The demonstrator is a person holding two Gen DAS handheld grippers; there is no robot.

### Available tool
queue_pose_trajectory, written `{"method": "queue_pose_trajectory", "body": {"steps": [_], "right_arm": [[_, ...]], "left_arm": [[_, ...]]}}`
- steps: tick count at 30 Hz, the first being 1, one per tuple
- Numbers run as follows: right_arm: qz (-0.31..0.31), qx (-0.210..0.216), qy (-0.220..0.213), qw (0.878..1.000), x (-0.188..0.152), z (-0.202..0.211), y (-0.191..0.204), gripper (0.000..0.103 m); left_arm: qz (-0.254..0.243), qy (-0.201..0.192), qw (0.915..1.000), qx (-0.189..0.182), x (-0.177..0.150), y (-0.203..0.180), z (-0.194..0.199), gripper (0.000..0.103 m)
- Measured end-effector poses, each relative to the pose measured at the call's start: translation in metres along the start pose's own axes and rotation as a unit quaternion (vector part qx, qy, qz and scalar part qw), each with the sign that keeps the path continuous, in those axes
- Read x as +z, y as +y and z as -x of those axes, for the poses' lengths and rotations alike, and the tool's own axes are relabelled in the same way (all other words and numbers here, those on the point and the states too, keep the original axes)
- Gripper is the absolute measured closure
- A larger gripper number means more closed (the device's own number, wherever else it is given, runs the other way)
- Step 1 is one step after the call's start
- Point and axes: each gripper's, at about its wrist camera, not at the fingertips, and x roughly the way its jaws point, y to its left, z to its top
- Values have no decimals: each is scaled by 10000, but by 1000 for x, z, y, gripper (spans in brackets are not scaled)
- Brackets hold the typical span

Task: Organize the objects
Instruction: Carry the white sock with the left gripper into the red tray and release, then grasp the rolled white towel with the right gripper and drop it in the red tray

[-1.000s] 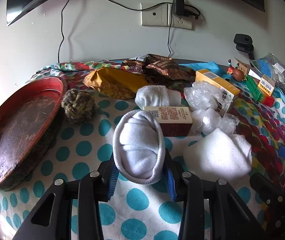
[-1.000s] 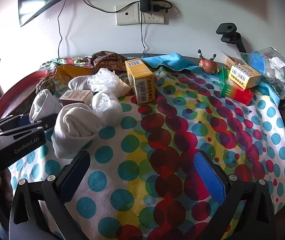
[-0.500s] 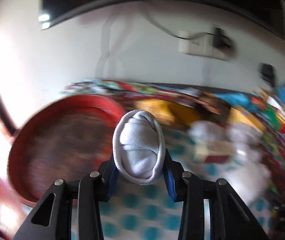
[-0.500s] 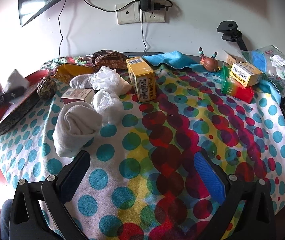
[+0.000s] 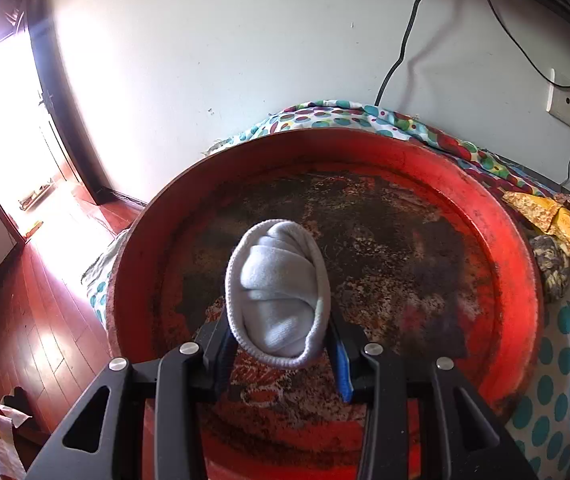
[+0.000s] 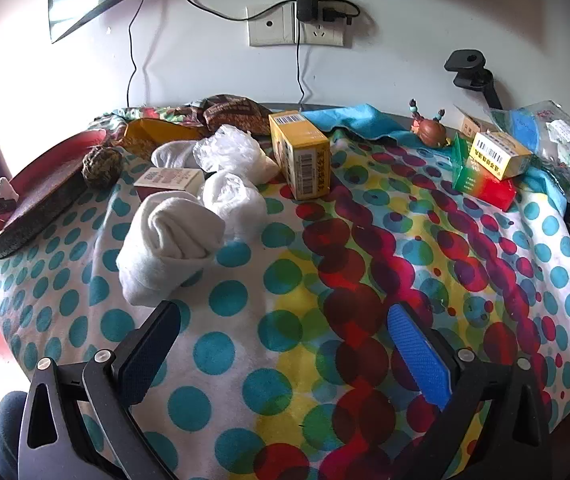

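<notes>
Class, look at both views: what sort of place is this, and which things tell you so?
Probably a room in a home: a polka-dot cloth covers a table against a wall with a socket, a wooden floor runs beside it, and rolled socks lie about.

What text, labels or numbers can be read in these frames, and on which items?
None can be read for certain.
Yellow box: barcodes and small print, too small to read.
Small yellow carton: barcode and print, too small.
Flat white-topped box: blurred reddish print.
Green and red box: unreadable.
Plastic bag: labels blurred.
</notes>
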Motion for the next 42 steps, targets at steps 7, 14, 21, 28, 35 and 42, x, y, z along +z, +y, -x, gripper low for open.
{"method": "queue_pose_trajectory", "body": {"steps": [7,14,21,28,35,42], "right_arm": [[143,653,-444,9968,12,10,22,0],[101,466,-224,9986,18,-7,34,0],[-141,362,65,9992,25,-27,38,0],[180,292,212,9992,23,-41,63,37],[536,205,203,9981,24,-44,81,72],[564,240,1,9981,31,-25,85,75]], "left_arm": [[60,9,9999,-105,3,-5,-13,63],[174,28,9994,-300,0,-2,-21,63],[256,-62,9987,-445,-5,-2,-14,17],[461,-822,9908,-968,-33,11,66,16],[616,-519,9897,-1188,-94,25,98,16],[512,-486,9868,-1459,-107,19,109,16]]}}
